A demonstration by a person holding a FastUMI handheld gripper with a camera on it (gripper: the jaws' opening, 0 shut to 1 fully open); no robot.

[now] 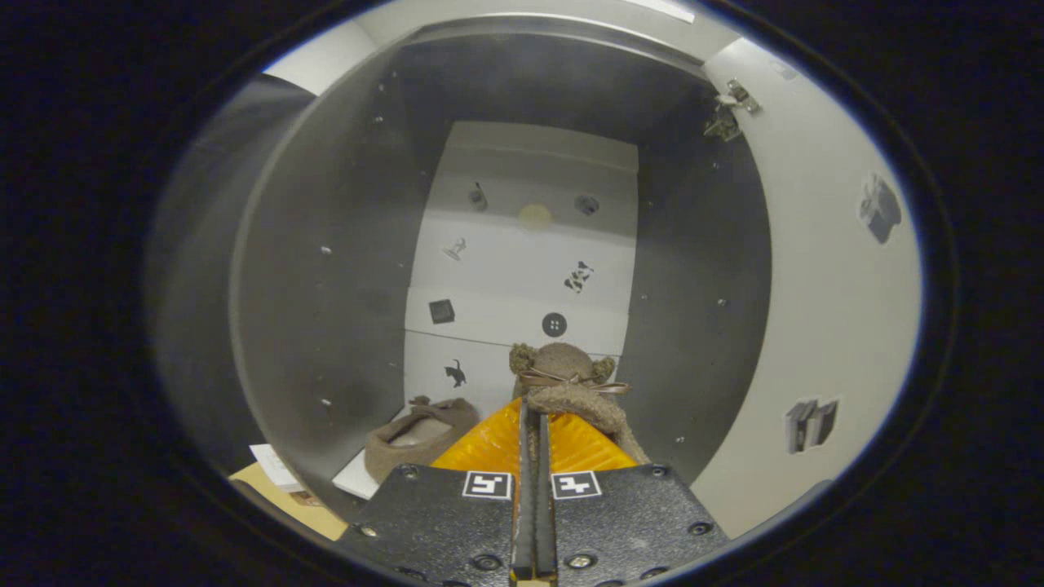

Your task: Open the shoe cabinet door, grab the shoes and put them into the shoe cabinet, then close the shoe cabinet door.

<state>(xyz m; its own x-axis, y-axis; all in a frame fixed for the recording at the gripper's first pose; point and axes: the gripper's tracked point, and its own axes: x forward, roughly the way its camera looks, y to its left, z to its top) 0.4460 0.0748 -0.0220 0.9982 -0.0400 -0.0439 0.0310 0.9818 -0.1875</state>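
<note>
I look into the open shoe cabinet (pixel 326 269), with grey side walls and a white back panel carrying small stickers. My gripper (pixel 534 420) is shut on a brown fuzzy shoe (pixel 571 383) with a ribbon bow; the fingers pinch its rim, and the shoe hangs just ahead of them inside the cabinet opening. A second brown shoe (pixel 416 440) lies on the cabinet's floor to the left of the fingers. The white cabinet door (pixel 824 310) stands swung open on the right, with its hinge (pixel 730 110) at the top.
The cabinet's left wall and right wall close in on both sides of the held shoe. A white card (pixel 273 466) and a tan surface (pixel 302 509) lie outside the cabinet at the lower left. Stickers dot the inside of the door.
</note>
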